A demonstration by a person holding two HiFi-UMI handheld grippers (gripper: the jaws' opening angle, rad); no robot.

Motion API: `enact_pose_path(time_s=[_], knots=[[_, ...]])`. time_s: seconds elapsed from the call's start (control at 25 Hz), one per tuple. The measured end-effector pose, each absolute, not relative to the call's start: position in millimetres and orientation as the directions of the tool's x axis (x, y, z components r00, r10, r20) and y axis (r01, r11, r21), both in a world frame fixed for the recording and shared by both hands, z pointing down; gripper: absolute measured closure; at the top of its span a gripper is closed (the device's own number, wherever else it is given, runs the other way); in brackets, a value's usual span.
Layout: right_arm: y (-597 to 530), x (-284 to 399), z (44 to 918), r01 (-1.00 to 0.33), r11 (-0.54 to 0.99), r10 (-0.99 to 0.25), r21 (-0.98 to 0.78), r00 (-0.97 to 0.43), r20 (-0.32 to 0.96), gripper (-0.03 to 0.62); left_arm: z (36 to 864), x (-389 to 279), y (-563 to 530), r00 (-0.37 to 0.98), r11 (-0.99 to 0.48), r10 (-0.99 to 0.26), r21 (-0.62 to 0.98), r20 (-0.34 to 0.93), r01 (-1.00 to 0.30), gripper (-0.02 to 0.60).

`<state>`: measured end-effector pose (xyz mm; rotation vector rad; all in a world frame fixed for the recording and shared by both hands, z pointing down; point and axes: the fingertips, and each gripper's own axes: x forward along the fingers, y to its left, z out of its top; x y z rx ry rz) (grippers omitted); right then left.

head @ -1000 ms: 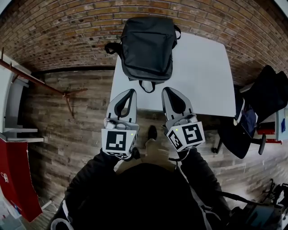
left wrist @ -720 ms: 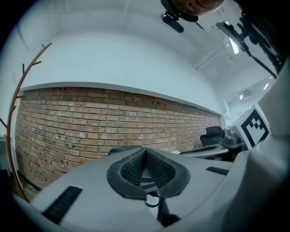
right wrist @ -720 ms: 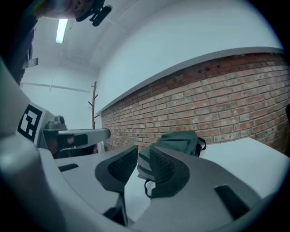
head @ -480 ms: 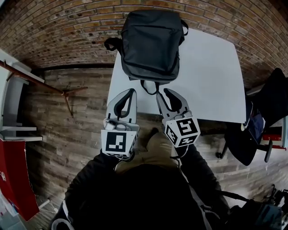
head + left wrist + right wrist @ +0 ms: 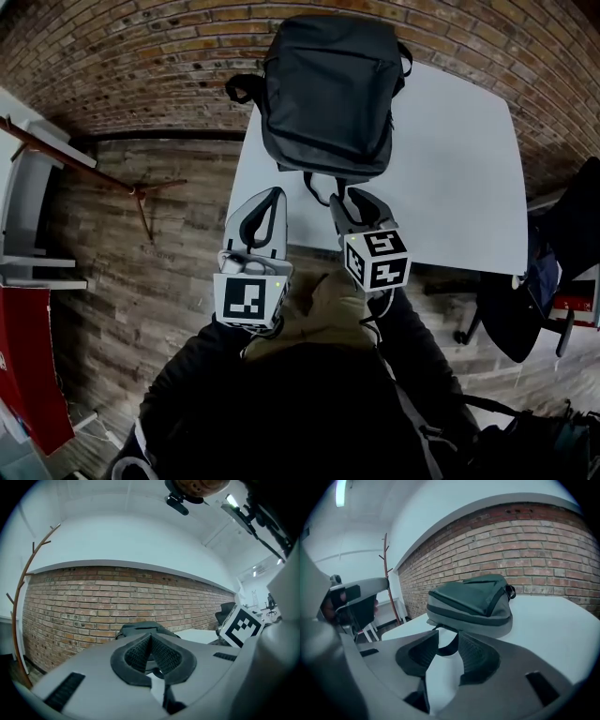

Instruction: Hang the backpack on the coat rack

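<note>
A dark grey backpack (image 5: 328, 89) lies flat on the white table (image 5: 450, 178), its top carry loop (image 5: 320, 193) pointing toward me. My right gripper (image 5: 352, 200) reaches over the table's near edge. Its jaws have just been opening and now stand open on either side of the loop (image 5: 448, 647) without pressing it. The backpack (image 5: 471, 603) fills the right gripper view. My left gripper (image 5: 272, 195) hovers beside the table's near left corner, shut and empty, its pads (image 5: 140, 653) meeting. The wooden coat rack (image 5: 139, 199) stands to the left by the brick wall; its thin curved pole (image 5: 19, 606) shows again in the left gripper view.
A brick wall (image 5: 141, 66) runs behind the table. A chair draped with dark clothing (image 5: 553, 253) stands at the right. White shelving (image 5: 28, 225) and a red cabinet (image 5: 23, 366) line the left side. Wooden floor (image 5: 141, 300) lies between rack and table.
The right gripper's jaws went from shut to open, and it moved forward to the backpack's loop. The left gripper edged forward, still shut. The view has shifted closer to the table.
</note>
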<state>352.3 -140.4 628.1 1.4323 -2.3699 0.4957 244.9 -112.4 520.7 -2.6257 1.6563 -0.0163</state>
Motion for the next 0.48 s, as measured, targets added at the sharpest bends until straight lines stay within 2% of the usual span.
enact_pose_path(time_s=[0.24,0.32,0.4,0.48], knots=[[-149,352,653,-0.913,0.406,-0.736,-0.046,-0.356,0.576,0.477,536,236,-118,0.422,-0.422,-0.906,-0.037,0.026,-0.906,0.572],[-150,352,656,-0.907,0.421,-0.722,-0.013,-0.344,0.601,0.558,535,235,-120,0.418,-0.419,-0.908,-0.039,0.016,-0.907,0.572],[-150,351,651,-0.898,0.437,-0.732,-0.041,-0.382,0.564,0.581,538,233,-120,0.415,-0.416,-0.909,-0.034,0.032,-0.909,0.572],[-150,350,634,-0.887,0.452,-0.768,-0.091,-0.439,0.467,0.585,537,232,-120,0.414,-0.414,-0.91,-0.028,0.028,-0.91,0.572]])
